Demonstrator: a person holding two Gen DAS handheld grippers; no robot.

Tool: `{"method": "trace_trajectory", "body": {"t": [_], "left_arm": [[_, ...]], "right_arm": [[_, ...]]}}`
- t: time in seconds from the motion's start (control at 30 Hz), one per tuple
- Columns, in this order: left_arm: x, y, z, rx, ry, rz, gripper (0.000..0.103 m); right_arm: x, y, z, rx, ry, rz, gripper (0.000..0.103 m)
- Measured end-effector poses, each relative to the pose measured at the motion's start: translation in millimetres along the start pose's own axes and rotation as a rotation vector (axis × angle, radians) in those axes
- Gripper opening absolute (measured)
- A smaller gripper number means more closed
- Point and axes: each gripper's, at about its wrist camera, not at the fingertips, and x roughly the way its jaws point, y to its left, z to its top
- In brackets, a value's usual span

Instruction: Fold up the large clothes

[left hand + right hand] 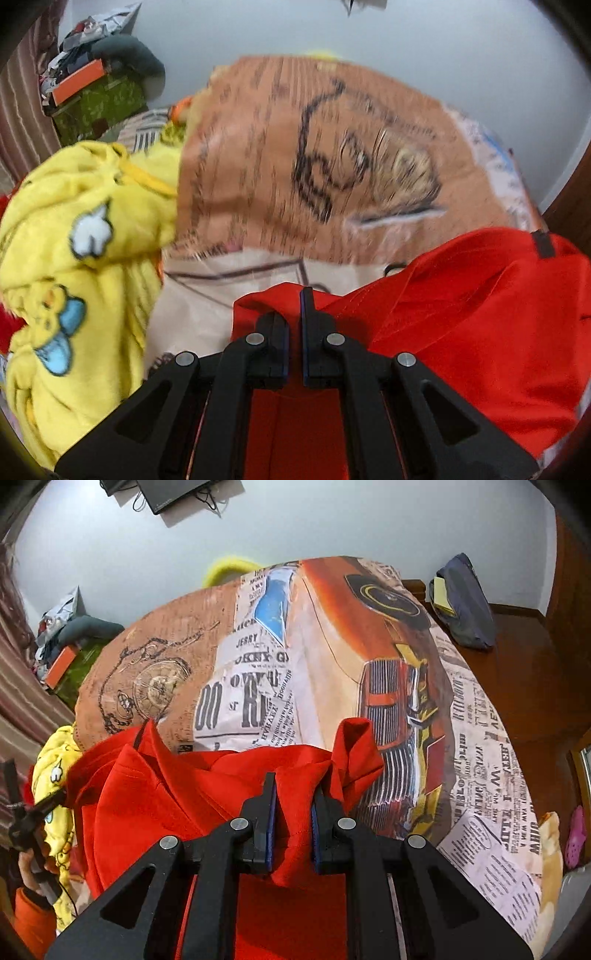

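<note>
Both grippers clamp the red garment (192,797), which lies bunched just under and ahead of the fingers on the printed bedspread (480,768).

The right gripper (291,812) has its fingers pressed on a thick fold of red cloth that rises between the blue pads and spills past the tips to the right. The left gripper (293,332) has its fingers all but together, and a thin red edge appears pinched between them; the bulk of the cloth falls to the right of those fingers.

To do this fold well, I judge both pinches should stay firm and travel together, so the carried edge stays taut and level, then drop squarely onto the rest before release. The garment hangs in loose ridges, so some slack wants pulling out first.

The red cloth looks smooth, matte and mid-weight, with soft creases. Left of the fingers sits a fuzzy yellow fleece (74,229), crumpled. The bedspread is flat with newsprint patterns.
</note>
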Motion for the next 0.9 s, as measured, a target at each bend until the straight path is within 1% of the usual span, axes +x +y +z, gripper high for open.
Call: {"method": "trace_trajectory", "body": {"t": [0.1, 0.17, 0.2, 0.23, 0.27, 0.3, 0.33, 0.37, 0.4, 0.43, 0.5, 0.57, 0.6, 0.63, 0.77, 0.83, 0.9], "left_arm": [[8, 0, -4, 0.015, 0.017, 0.015, 0.004], [3, -1, -4, 0.026, 0.020, 0.015, 0.004], [1, -1, -4, 0.031, 0.023, 0.015, 0.006], [-4, -1, -2, 0.037, 0.024, 0.016, 0.006], [-9, -1, -1, 0.040, 0.020, 0.016, 0.006], [-16, -1, 1, 0.040, 0.018, 0.012, 0.010], [-25, 0, 3, 0.037, 0.012, 0.000, 0.017], [-34, 0, 4, 0.030, -0.005, -0.007, 0.022], [-39, 1, 6, 0.027, -0.022, -0.009, 0.035], [-52, 1, 7, 0.030, -0.052, -0.014, 0.045], [-69, -2, 7, 0.054, -0.088, -0.013, 0.049], [-82, -5, 5, 0.078, -0.095, -0.020, 0.050], [-87, -8, 2, 0.091, -0.092, -0.032, 0.053], [-91, -10, -2, 0.101, -0.088, -0.045, 0.055], [-97, -25, -23, 0.156, -0.051, -0.104, 0.059], [-95, -34, -35, 0.184, -0.024, -0.134, 0.062], [-89, -45, -47, 0.209, 0.006, -0.160, 0.063]], "right_arm": [[-8, -1, 2, 0.000, -0.005, 0.004, 0.014], [-19, -1, 7, -0.005, -0.025, -0.008, 0.018], [-24, -2, 12, -0.008, -0.048, -0.031, 0.023], [-37, 0, 14, -0.022, -0.088, -0.087, 0.025], [-46, 1, 18, -0.032, -0.128, -0.160, 0.026], [-54, 0, 20, -0.042, -0.155, -0.199, 0.030], [-66, 1, 20, -0.062, -0.175, -0.222, 0.040], [-73, 2, 20, -0.077, -0.179, -0.222, 0.046], [-81, 3, 18, -0.095, -0.181, -0.222, 0.055], [-88, 6, 13, -0.116, -0.184, -0.222, 0.056], [-95, 11, 4, -0.161, -0.185, -0.219, 0.057], [-99, 19, -9, -0.206, -0.178, -0.216, 0.065], [-99, 24, -16, -0.219, -0.175, -0.212, 0.074], [-99, 30, -23, -0.230, -0.174, -0.203, 0.077], [-83, 54, -39, -0.250, -0.167, -0.149, 0.077], [-74, 69, -48, -0.265, -0.160, -0.122, 0.078], [-61, 85, -56, -0.305, -0.139, -0.103, 0.079]]}}
